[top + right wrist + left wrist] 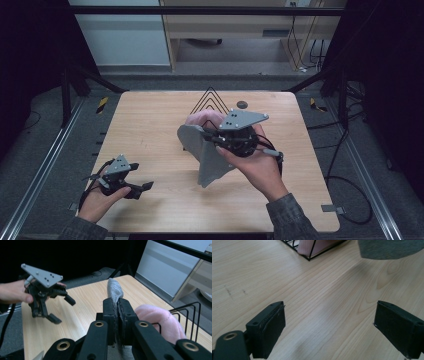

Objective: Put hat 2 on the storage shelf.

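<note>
Left tool (137, 189) sits low at the near desk edge, jaws wide, holding nothing. Grey felt cloth (205, 155) hangs up-right of it, long axis vertical, pinched tight at its top by the right tool (117, 315), near the black wire rack (210, 100).

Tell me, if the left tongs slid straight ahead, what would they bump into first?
Probably the black wire rack holding a pink cloth; only bare table lies before it, though depth is hard to judge.

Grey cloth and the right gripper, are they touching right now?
Touching. The right gripper view shows the right gripper with both jaws pressed on the grey cloth.
</note>
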Tool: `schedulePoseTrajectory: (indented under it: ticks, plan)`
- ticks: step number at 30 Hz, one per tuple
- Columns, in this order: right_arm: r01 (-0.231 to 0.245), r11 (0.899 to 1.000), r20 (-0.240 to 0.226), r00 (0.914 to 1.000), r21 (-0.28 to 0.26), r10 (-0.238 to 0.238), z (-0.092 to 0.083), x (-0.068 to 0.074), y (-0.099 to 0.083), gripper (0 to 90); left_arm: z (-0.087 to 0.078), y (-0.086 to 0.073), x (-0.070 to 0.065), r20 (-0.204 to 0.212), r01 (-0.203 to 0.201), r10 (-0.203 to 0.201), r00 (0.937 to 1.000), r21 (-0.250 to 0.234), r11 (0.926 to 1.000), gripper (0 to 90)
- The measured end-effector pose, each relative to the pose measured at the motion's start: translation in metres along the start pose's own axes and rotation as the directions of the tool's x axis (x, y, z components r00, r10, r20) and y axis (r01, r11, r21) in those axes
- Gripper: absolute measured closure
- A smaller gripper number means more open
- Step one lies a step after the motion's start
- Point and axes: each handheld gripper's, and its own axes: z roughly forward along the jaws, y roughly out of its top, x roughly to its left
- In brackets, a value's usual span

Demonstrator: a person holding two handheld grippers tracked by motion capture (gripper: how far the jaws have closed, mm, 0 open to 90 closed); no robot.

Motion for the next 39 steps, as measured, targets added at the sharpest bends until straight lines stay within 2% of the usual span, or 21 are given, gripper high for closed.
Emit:
schedulePoseTrajectory:
  ticks: [3,4,8,11,12,13,14,15,18,20,27,29,32,35,39]
  plan:
    - [0.001,1.000,0.000,1.0000,-0.003,-0.001,0.000,0.000,0.006,85.5,0.001,0.003,-0.005,0.012,0.006,-0.006,0.9999,-0.009,0.9999,11.1]
    - [0.000,1.000,-0.005,1.0000,-0.008,0.000,0.000,0.001,0.009,85.5,0.004,0.009,-0.011,0.028,0.008,-0.008,0.9996,-0.024,0.9997,11.9]
    - [0.013,1.000,-0.010,0.9999,-0.013,-0.013,0.001,0.003,0.015,85.4,0.009,0.020,-0.018,0.051,0.007,-0.005,0.9987,-0.036,0.9993,16.1]
    - [0.031,1.000,-0.016,0.9994,-0.001,-0.031,0.002,0.006,0.020,85.4,0.015,0.040,-0.024,0.057,-0.049,0.050,0.9971,-0.027,0.9984,18.2]
    - [0.031,1.000,-0.016,0.9994,-0.001,-0.031,0.002,0.006,0.020,85.4,0.015,0.040,-0.024,0.057,-0.049,0.050,0.9971,-0.027,0.9984,18.9]
    - [0.037,0.999,-0.021,0.9991,0.004,-0.036,0.003,0.008,0.021,85.4,0.015,0.052,-0.025,0.064,-0.069,0.071,0.9954,-0.035,0.9970,19.7]
    - [0.039,0.999,-0.021,0.9990,0.008,-0.038,0.003,0.008,0.021,85.4,0.015,0.052,-0.025,0.064,-0.069,0.071,0.9954,-0.035,0.9970,20.6]
    - [0.038,0.999,-0.021,0.9991,0.008,-0.038,0.002,0.009,0.021,85.4,0.016,0.062,-0.025,0.079,-0.072,0.076,0.9940,-0.051,0.9961,22.2]
    - [0.034,0.999,-0.020,0.9992,0.011,-0.034,0.002,0.009,0.020,85.4,0.021,0.075,-0.028,0.101,-0.090,0.095,0.9903,-0.053,0.9945,28.5]
    - [0.035,0.999,-0.021,0.9992,0.017,-0.035,0.002,0.009,0.019,85.4,0.026,0.083,-0.031,0.084,-0.119,0.123,0.9889,-0.049,0.9917,31.0]
    - [0.038,0.999,-0.024,0.9990,0.029,-0.037,0.002,0.010,0.015,85.4,0.045,0.104,-0.026,0.088,-0.116,0.120,0.9888,-0.046,0.9922,39.1]
    - [0.033,0.999,-0.021,0.9993,0.028,-0.032,0.000,0.009,0.013,85.3,0.048,0.107,-0.028,0.090,-0.120,0.124,0.9882,-0.054,0.9913,46.0]
    - [0.018,0.999,-0.012,0.9998,0.035,-0.018,-0.002,0.006,0.007,85.3,0.050,0.109,-0.032,0.084,-0.167,0.171,0.9818,-0.046,0.9849,65.0]
    - [0.007,0.999,-0.001,1.0000,0.037,-0.007,-0.005,0.002,0.002,85.3,0.048,0.111,-0.036,0.087,-0.174,0.177,0.9804,-0.038,0.9839,82.9]
    - [-0.021,0.999,0.027,0.9994,0.034,0.020,-0.014,-0.007,-0.008,85.3,0.039,0.118,-0.040,0.079,-0.175,0.176,0.9812,-0.026,0.9843,87.0]
